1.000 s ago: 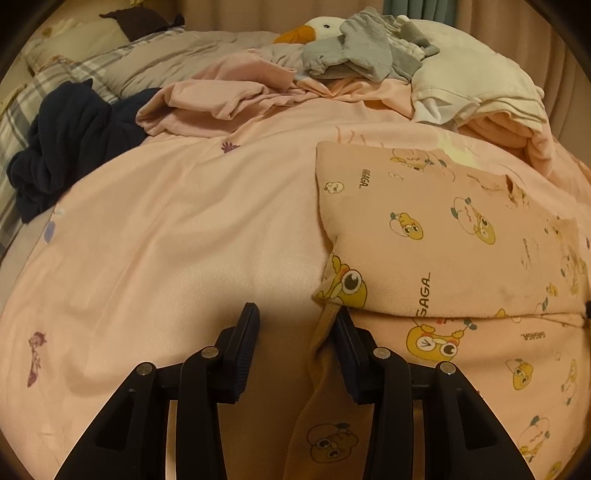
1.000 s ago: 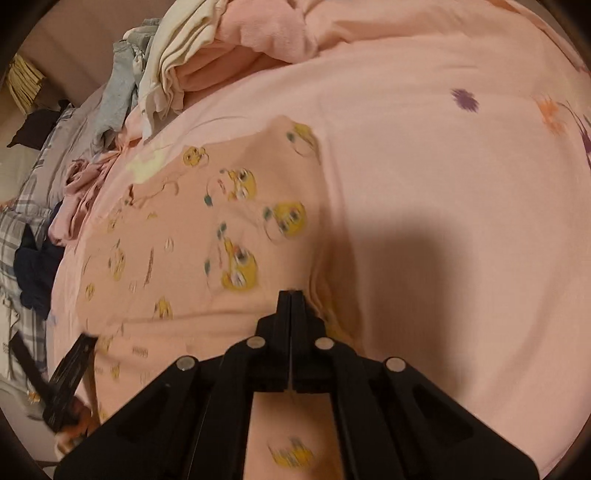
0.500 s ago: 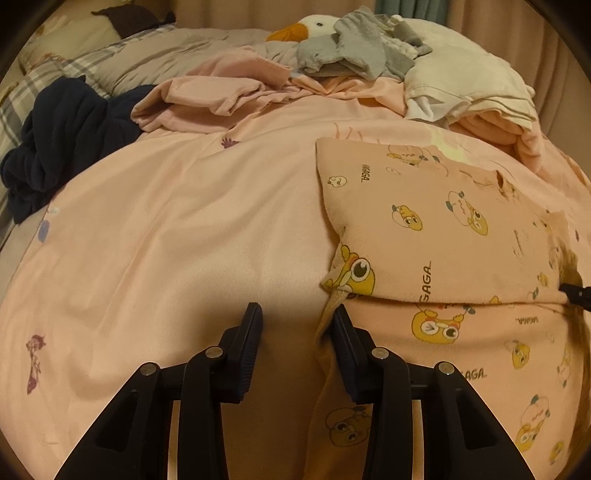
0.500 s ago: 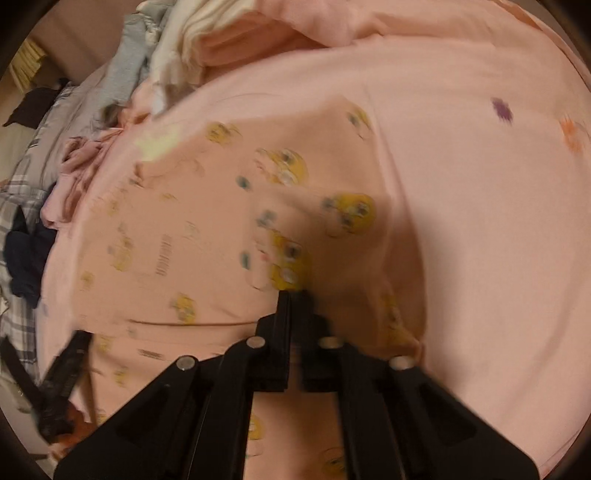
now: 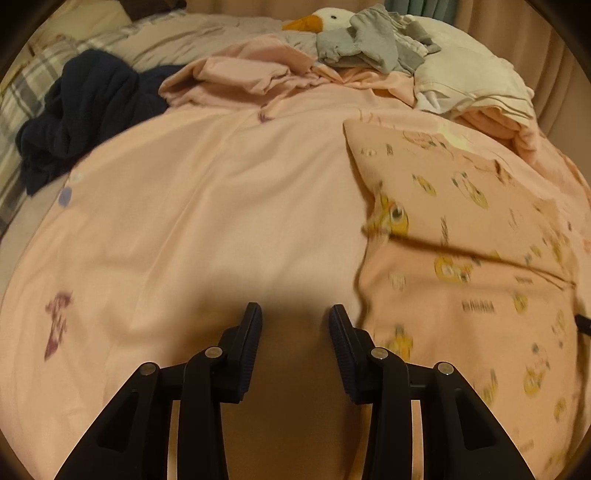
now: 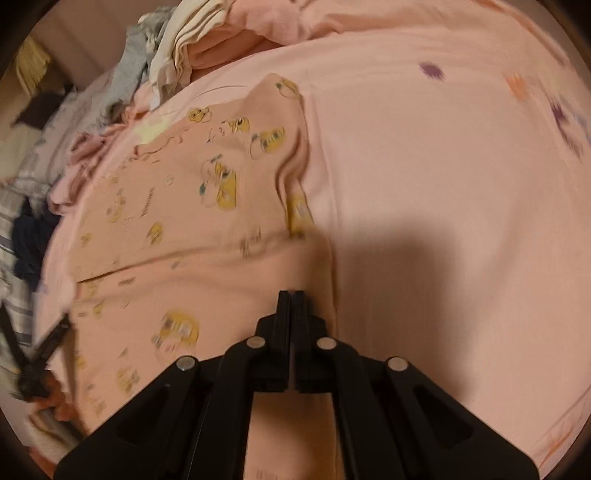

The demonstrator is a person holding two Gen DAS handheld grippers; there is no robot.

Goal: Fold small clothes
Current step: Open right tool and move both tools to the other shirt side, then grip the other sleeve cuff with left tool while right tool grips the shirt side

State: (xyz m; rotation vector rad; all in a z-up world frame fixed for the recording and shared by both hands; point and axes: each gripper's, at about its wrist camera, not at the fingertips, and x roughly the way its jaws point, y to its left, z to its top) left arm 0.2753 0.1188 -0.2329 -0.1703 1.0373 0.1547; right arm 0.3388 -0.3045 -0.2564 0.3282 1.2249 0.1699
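A small peach garment printed with yellow cartoon ducks [image 5: 461, 229] lies folded over on the pink bedsheet [image 5: 221, 206]. Its top layer ends at a crease across the middle. My left gripper [image 5: 293, 314] is open over bare sheet, just left of the garment's left edge, with nothing between its fingers. In the right wrist view the same garment [image 6: 184, 229] spreads out to the left. My right gripper [image 6: 291, 295] hovers over its near right edge. Its jaws are almost together and just starting to open, with no cloth visible between them. The left gripper [image 6: 44, 350] shows at that view's left rim.
At the back of the bed lie a navy garment [image 5: 85, 110], a crumpled pink cloth [image 5: 240, 74], grey clothes [image 5: 369, 48] on a goose plush toy [image 5: 317, 20], and folded white cloth [image 5: 472, 81]. Plaid bedding [image 5: 26, 85] sits at the far left.
My left gripper slid left off the garment's edge onto bare sheet. My right gripper drew back along the garment's right side towards its near edge.
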